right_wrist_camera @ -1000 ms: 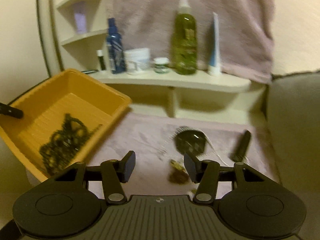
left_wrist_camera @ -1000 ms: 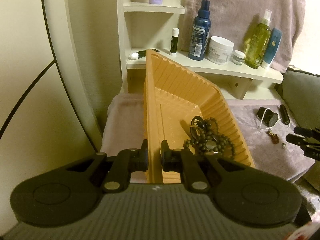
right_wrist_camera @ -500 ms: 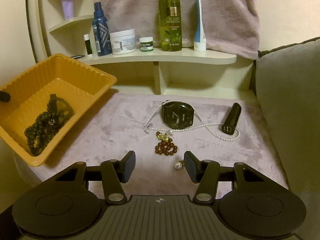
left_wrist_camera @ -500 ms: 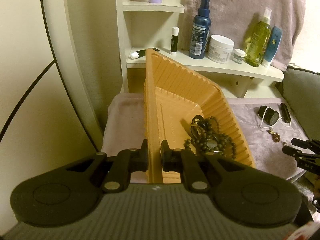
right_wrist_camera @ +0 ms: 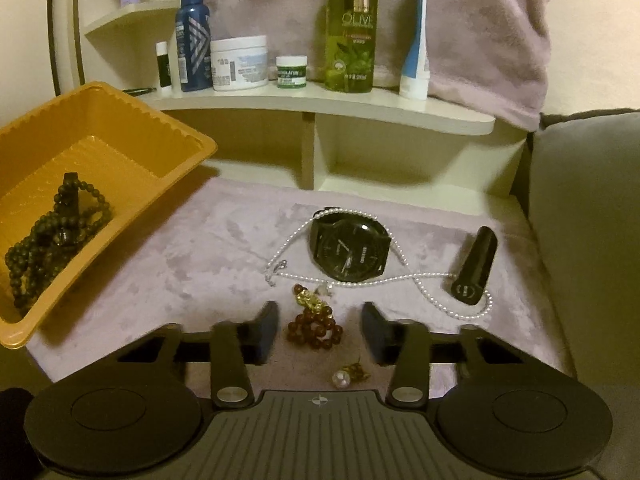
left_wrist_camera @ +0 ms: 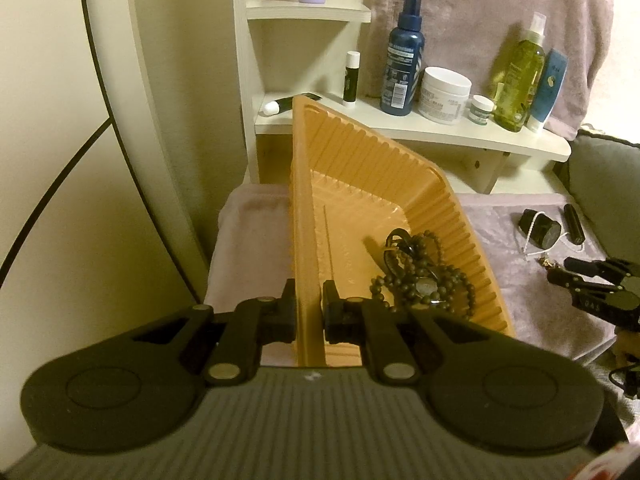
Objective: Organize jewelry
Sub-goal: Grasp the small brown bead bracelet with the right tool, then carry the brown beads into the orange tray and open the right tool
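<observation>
My left gripper [left_wrist_camera: 309, 309] is shut on the near rim of an orange tray [left_wrist_camera: 308, 216], holding it tilted; dark bead necklaces [left_wrist_camera: 420, 276] lie in its low corner. On the mauve cloth [right_wrist_camera: 208, 256] my right gripper [right_wrist_camera: 319, 326] straddles a red-brown bead bracelet with a gold charm [right_wrist_camera: 314, 322]; its jaws are closing, with gaps still showing on both sides of the beads. Beyond lie a black watch [right_wrist_camera: 350, 250], a white pearl necklace [right_wrist_camera: 400, 278] and a black cylinder [right_wrist_camera: 474, 266]. A pearl earring [right_wrist_camera: 342, 378] sits just below the jaws.
A cream shelf [right_wrist_camera: 320, 104] behind holds bottles, jars and a tube; a mauve towel [right_wrist_camera: 480, 20] hangs above it. A grey cushion [right_wrist_camera: 588, 208] borders the cloth on the right. The orange tray [right_wrist_camera: 132, 148] overhangs the cloth's left side.
My right gripper has sunk toward the cloth and come over the red-brown bracelet, and its jaws have narrowed. The left gripper and the tray have stayed put.
</observation>
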A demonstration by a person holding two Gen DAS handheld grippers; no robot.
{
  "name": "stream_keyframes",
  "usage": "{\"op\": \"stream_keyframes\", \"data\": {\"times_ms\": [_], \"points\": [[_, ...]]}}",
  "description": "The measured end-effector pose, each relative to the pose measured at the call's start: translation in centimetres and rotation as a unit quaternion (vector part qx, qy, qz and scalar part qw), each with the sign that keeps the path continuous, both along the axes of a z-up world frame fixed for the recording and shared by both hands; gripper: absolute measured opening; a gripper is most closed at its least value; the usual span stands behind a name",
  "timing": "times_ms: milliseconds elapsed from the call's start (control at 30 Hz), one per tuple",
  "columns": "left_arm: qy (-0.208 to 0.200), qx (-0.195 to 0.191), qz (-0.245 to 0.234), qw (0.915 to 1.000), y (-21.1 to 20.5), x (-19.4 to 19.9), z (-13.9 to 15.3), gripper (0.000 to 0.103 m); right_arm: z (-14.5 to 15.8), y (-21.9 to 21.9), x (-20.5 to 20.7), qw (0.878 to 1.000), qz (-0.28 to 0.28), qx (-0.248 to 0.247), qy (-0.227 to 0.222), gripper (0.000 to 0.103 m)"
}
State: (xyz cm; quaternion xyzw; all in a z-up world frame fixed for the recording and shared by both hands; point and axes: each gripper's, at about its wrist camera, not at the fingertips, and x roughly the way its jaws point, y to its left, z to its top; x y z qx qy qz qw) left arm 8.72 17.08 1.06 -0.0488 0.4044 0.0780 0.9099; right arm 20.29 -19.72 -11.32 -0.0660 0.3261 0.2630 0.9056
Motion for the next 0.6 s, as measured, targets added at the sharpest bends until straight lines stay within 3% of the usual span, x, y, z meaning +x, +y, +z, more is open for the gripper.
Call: {"op": "stream_keyframes", "data": {"times_ms": [267, 600], "points": [[0.0, -0.001, 0.001, 1.0, 0.0, 0.0, 0.0, 0.01, 0.5, -0.2, -0.5, 1.0, 0.005, 0.005, 0.0, 0.005], [0.0, -0.002, 0.002, 1.0, 0.0, 0.0, -0.1, 0.01, 2.7, -1.6, -0.9, 0.999, 0.001, 0.024, -0.025, 0.005]]}}
